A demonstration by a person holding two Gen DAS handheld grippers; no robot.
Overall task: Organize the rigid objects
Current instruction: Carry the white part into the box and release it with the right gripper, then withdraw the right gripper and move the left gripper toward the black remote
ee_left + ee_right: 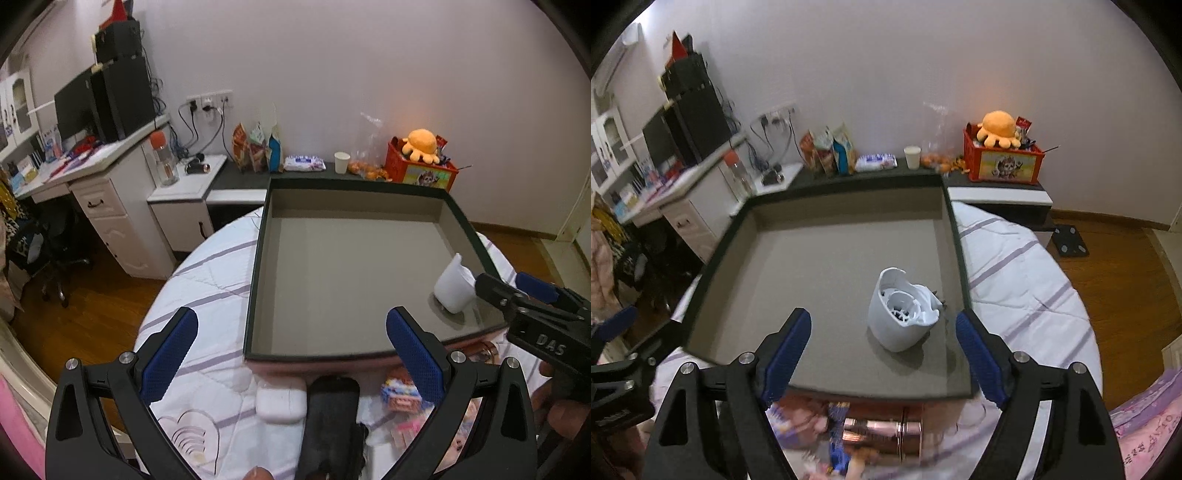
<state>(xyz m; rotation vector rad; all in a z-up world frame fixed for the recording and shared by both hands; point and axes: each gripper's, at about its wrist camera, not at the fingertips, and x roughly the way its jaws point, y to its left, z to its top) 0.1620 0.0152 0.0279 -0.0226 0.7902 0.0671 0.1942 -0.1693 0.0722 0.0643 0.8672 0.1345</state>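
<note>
Left wrist view: the left gripper (291, 354) hangs with jaws spread wide and empty over the near edge of a bed, above a white earbud case (281, 405) and a black oblong object (330, 424) lying side by side on the striped quilt (207, 273). Just beyond them sits a shallow dark-rimmed tray (258, 258), bare except for a white plastic cup-shaped piece (453, 290) in its near right corner. The right gripper (517, 291) reaches in from the right, close beside that piece; its jaw state cannot be read from here. Small colourful packets (400, 395) lie right of the black object.

Right wrist view: the right gripper (882, 356) is likewise released, holding nothing, with the white piece (905, 314) resting on the tray floor (812, 266) just ahead between its fingers and near the tray's right wall. Only this view looks into the piece's open mouth, showing moulded rings and ribs inside. It also shows a shiny copper-pink cylinder (882, 432) lying on the quilt below the tray's front edge, which the left view barely catches; the earbud case and black object are hidden here.

The case looks light, stiff and smooth, so likely slippery: a grip across its short, flat sides seems safest. The cylinder would probably roll and is best pinched across its middle.
</note>
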